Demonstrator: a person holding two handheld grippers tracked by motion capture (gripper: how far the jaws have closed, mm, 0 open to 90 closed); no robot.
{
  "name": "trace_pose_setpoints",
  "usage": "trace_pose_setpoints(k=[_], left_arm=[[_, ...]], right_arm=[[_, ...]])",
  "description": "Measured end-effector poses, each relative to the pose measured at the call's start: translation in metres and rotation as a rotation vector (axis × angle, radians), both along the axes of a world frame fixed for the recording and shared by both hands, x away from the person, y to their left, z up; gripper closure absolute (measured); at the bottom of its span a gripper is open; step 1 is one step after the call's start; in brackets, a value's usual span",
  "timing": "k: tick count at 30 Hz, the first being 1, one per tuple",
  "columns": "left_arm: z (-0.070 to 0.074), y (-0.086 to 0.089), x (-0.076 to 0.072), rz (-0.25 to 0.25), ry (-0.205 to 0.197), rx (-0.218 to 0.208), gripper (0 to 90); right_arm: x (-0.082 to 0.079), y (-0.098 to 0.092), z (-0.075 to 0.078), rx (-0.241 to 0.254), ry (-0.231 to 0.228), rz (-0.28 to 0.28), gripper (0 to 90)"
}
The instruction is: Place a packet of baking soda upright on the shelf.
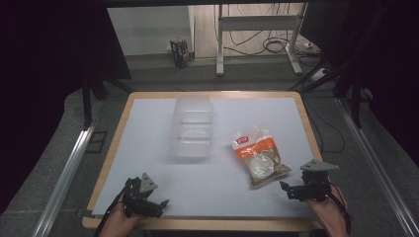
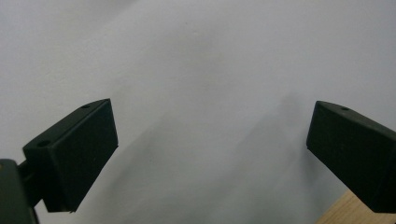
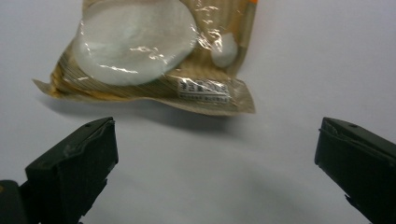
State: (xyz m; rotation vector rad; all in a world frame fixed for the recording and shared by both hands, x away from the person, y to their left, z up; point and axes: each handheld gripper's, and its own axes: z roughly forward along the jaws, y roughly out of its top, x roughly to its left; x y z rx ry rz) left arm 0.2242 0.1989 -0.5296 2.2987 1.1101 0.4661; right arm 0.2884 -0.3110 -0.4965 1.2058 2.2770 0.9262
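A clear plastic food packet (image 1: 258,156) with an orange label and pale round cakes inside lies flat on the white table top, right of centre. A clear, empty plastic container (image 1: 192,126) stands behind the table's middle. My right gripper (image 1: 289,190) is open just in front of the packet's near end; in the right gripper view the packet (image 3: 149,51) lies just beyond the wide-apart jaws, untouched. My left gripper (image 1: 159,205) is open near the front left edge, over bare table (image 2: 210,70), holding nothing.
The wooden table rim (image 1: 207,223) runs along the front, close under both hands. Metal rails (image 1: 69,168) flank the table. Beyond it stand a desk frame (image 1: 257,29) with cables and a small carton (image 1: 180,52) on the floor.
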Motion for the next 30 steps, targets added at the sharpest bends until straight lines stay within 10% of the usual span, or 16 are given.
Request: trace_pose_setpoints(k=[9,30], left_arm=[[0.002,0.015,0.002,0.026,0.017,-0.139,2.0],[0.002,0.011,0.001,0.014,0.007,-0.109,2.4]], right_arm=[[0.009,-0.009,-0.003,0.069,-0.001,-0.010,0.0],[0.007,0.002,0.004,0.027,-0.020,-0.015,12.8]])
